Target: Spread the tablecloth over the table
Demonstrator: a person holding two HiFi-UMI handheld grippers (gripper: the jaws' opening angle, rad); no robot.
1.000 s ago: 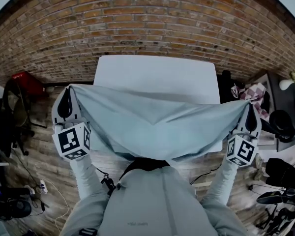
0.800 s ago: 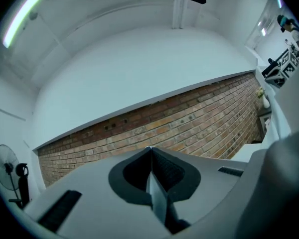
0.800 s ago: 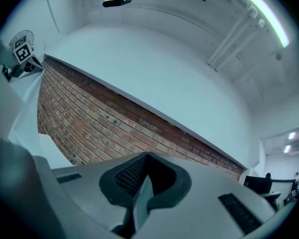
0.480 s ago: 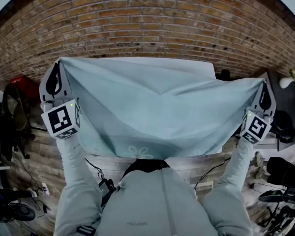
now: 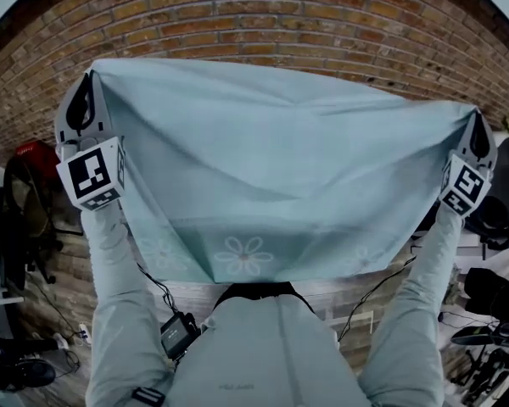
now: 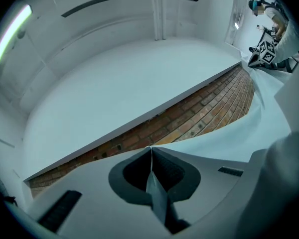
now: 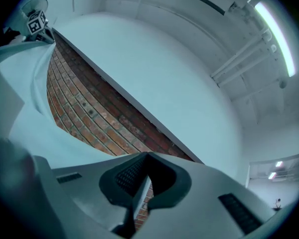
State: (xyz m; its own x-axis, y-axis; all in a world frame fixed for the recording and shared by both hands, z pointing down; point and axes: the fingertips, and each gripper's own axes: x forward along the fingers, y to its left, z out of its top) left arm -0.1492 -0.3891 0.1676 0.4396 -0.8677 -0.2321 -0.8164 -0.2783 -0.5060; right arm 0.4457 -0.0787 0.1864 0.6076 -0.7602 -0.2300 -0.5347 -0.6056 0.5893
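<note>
The tablecloth hangs in the air as one wide sheet in front of the brick wall. Its top edge is stretched from corner to corner and its flower-printed hem dangles on the side away from the wall, near the person's chest. The table itself is hidden behind it in the head view.

The left gripper is pinched tight on the cloth's upper left corner. Its own view shows the jaws together with a thin fold of fabric running out between them. The right gripper is likewise clamped on the upper right corner, a strip of cloth trapped in its closed jaws.

The fabric looks thin, light and entirely limp — it sags along the top edge between the two grips and creases diagonally below them. It should billow and settle slowly rather than drop. The corners are the sensible hold, though so slim an edge could slide out of smooth pads if tugged sharply.
</note>
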